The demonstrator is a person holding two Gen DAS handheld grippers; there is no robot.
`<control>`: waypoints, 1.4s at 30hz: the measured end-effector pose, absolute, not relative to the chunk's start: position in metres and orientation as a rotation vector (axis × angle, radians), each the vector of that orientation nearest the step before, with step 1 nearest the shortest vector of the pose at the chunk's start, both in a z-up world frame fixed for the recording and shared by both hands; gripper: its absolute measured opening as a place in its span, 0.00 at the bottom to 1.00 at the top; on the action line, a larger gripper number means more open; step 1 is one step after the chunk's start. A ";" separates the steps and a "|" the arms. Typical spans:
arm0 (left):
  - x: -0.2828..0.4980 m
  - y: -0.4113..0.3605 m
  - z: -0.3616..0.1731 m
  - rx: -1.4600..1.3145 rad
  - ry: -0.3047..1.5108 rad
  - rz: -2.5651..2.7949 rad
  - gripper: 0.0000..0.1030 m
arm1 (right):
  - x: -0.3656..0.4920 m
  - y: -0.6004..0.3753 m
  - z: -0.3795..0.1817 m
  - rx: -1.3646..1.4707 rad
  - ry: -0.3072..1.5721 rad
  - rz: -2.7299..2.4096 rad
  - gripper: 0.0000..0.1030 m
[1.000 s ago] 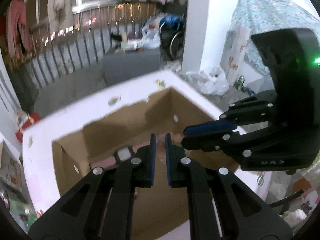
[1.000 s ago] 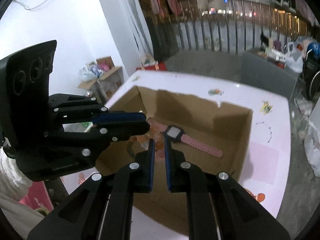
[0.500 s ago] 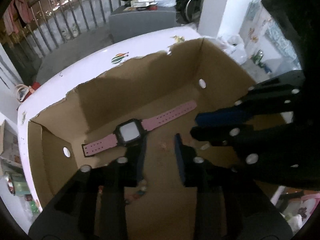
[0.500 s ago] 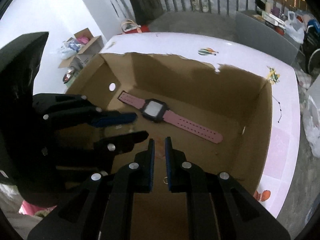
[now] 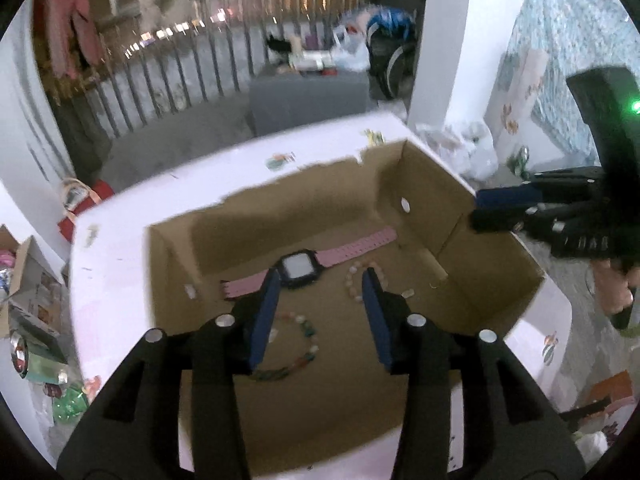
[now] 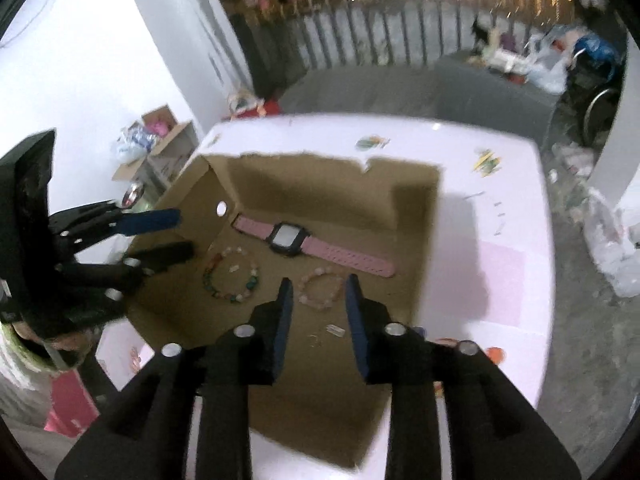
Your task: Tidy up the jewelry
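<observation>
Done: I see watch [image 6: 289, 237] at 12 o'clock and two bracelets [image 6: 232, 278] in box [image 6: 420, 240].
Left: nothing visible.
Tools: my left tool [image 5: 320, 312] and right tool [image 6: 318, 312] are opening, both empty.

Tiny blurred bits [image 6: 335, 330] beside bracelet [image 6: 320, 289]
</observation>
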State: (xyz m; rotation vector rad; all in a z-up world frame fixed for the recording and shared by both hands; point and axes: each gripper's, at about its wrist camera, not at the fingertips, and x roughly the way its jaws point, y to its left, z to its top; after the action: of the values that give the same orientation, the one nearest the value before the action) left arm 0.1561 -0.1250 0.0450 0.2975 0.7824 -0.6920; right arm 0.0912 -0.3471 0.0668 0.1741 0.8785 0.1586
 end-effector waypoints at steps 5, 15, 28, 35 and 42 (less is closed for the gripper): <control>0.120 -0.065 0.065 0.260 0.610 -0.662 0.56 | 0.039 -0.357 0.081 0.153 0.726 0.081 0.39; 0.113 0.021 0.025 -0.026 0.651 -0.604 0.67 | 0.010 -0.369 0.037 0.241 0.690 0.002 0.42; 0.137 0.022 -0.018 -0.119 0.762 -0.625 0.38 | 0.033 -0.365 0.007 0.290 0.746 0.026 0.41; 0.136 0.012 -0.019 -0.121 0.759 -0.611 0.21 | 0.036 -0.360 0.004 0.310 0.757 0.037 0.29; 0.126 0.011 -0.018 -0.121 0.765 -0.598 0.19 | 0.024 -0.361 0.003 0.344 0.759 0.036 0.28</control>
State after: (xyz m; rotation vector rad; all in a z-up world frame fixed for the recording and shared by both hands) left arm 0.1256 0.0114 -0.0178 -0.1212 0.7653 -0.5977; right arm 0.0244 -0.3610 0.0029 0.3441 0.7589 0.0358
